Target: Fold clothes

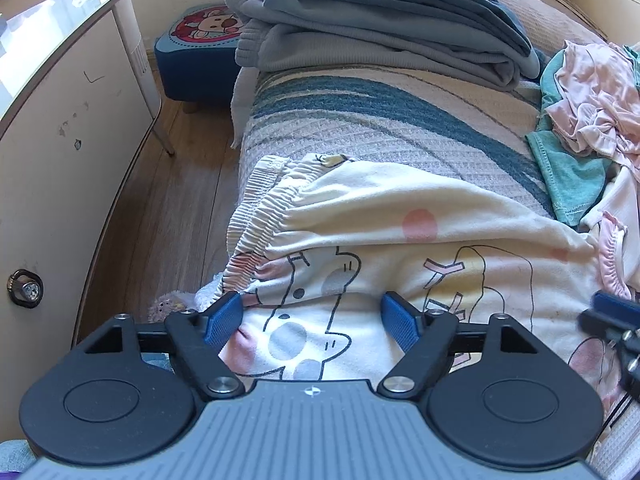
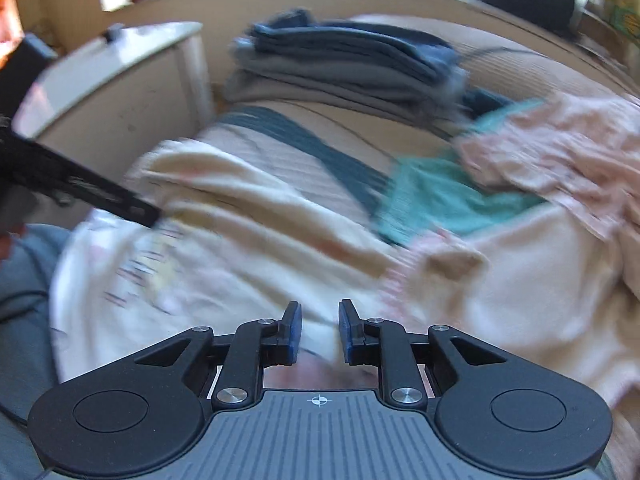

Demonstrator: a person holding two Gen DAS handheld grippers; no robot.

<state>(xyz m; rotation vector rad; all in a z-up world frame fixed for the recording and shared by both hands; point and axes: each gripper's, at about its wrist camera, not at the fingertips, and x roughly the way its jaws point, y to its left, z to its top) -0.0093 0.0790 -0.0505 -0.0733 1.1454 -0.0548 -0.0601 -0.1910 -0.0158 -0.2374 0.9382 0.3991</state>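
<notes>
The cream printed trousers (image 1: pixel 400 240) lie across the near part of the bed (image 1: pixel 380 120), with the gathered elastic waistband (image 1: pixel 260 216) at the bed's left edge, at about nine o'clock from the middle of the cloth. The fabric carries line-drawn cartoon figures and pale pink and grey dots.

The left gripper (image 1: pixel 312 320) hangs over the lower part of these trousers, and its blue pads (image 1: pixel 224 316) stand wide apart. The cloth lies under the gap and no pad presses on it. At three o'clock from it, at the frame's edge, a part of the right gripper (image 1: pixel 612 320) shows, dark and blurred.

In the right wrist view everything is smeared by motion. The right gripper (image 2: pixel 319 330) has its jaws close together but with a narrow gap between them. Light cloth seems to sit in this gap, yet I cannot tell if the pads really clamp it.

At twelve o'clock from the trousers, at the far end of the bed, a stack of folded grey and blue clothes (image 1: pixel 384 24) stands. At two o'clock lies a loose heap with a teal garment (image 1: pixel 568 172) and a pink garment (image 1: pixel 592 92) on top of it. At ten o'clock, off the bed, a white cabinet (image 1: pixel 60 140) stands on the wooden floor (image 1: pixel 180 200), and a small blue stool (image 1: pixel 192 64) with a cartoon picture is behind it.
</notes>
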